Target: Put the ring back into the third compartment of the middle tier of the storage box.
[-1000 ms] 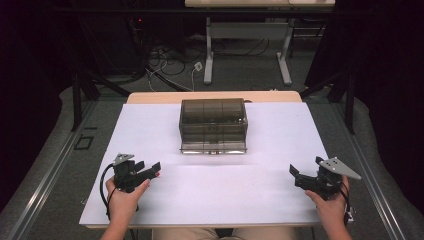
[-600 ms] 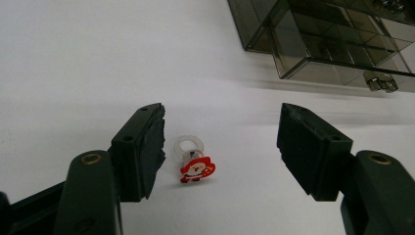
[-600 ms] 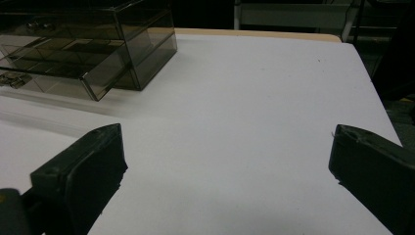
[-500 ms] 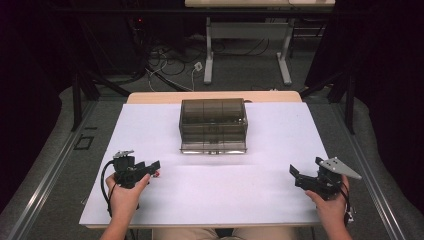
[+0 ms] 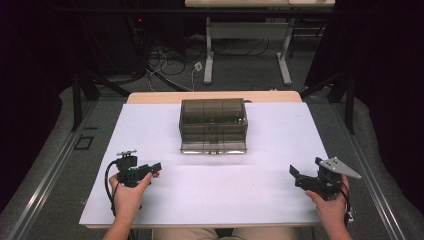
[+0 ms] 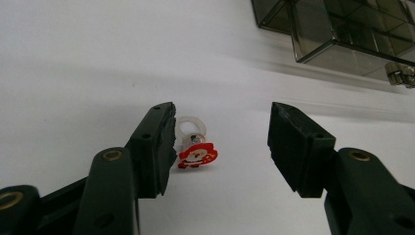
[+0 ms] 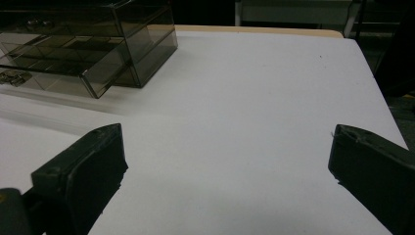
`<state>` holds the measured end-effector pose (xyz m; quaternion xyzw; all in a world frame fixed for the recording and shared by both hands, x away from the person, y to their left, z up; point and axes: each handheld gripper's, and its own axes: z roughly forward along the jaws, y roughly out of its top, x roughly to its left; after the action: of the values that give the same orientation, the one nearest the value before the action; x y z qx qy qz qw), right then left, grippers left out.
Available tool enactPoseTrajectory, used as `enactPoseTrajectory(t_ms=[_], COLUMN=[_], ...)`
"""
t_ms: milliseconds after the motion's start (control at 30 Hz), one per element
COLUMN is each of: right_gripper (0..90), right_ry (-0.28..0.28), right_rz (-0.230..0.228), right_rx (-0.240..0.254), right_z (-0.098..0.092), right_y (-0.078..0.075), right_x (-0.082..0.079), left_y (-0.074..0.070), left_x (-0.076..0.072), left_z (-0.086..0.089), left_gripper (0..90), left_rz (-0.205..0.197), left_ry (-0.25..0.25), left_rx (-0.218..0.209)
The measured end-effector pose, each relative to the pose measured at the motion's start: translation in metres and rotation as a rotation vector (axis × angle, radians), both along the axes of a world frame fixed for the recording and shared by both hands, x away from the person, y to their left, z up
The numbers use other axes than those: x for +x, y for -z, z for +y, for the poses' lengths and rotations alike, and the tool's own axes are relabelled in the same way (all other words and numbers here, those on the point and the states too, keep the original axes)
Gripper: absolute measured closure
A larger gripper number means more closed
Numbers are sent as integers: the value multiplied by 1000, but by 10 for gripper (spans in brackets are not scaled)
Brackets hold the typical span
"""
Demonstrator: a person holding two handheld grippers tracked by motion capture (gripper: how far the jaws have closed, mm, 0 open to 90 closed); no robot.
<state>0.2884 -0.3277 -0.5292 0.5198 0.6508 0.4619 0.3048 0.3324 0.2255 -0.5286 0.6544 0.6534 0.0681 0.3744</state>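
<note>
A smoky clear plastic organiser box (image 5: 213, 125) with small drawers stands at the middle back of the white table (image 5: 250, 195); its corner also shows in the left gripper view (image 6: 342, 29) and the right gripper view (image 7: 83, 49). A small red Santa charm on a clear ring (image 6: 195, 152) lies on the table by the inner face of my left gripper's left jaw. My left gripper (image 5: 155, 170) (image 6: 222, 142) is open around it at the front left. My right gripper (image 5: 295, 176) (image 7: 225, 161) stands wide open at the front right, with nothing between its jaws.
A metal latch (image 6: 401, 76) sits on the box's front. Beyond the table's far edge are cables on the floor (image 5: 170, 60) and the legs of another table (image 5: 210, 50). Dark stands (image 5: 80, 85) flank both sides.
The left gripper has shifted slightly forward and right over the table. The right gripper and the box stay where they were.
</note>
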Motion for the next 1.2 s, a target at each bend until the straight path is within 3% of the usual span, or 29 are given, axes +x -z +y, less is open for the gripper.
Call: enactPoseTrajectory(t_ms=[67,500,567,700,967,1000,1033,1200], right_gripper=[4,4,4,4,4,4,4,4], right_ry=[0,-9,-7,-9,-12,-12,-12,-18], right_rz=[1,-6,-8,-4,5,4,5,2], right_rx=[1,1,3,4,3,3,3,6], right_z=[0,-1,-1,0,0,0,0,0], right_y=[0,1,1,1,1,1,1,1], right_x=[0,1,1,1,1,1,1,1], left_y=[3,9,11,12,14,13,14,14], left_x=[1,3,3,3,4,4,4,5], left_z=[-2,2,1,2,-2,0,-1,-2], left_gripper=[459,526,535,552,582,587,595,602], left_rz=[1,69,61,77,75,90,77,93], left_ry=[-22,-6,-22,-14,-21,4,-8,-9], left_rx=[-4,9,4,13,10,22,20,17])
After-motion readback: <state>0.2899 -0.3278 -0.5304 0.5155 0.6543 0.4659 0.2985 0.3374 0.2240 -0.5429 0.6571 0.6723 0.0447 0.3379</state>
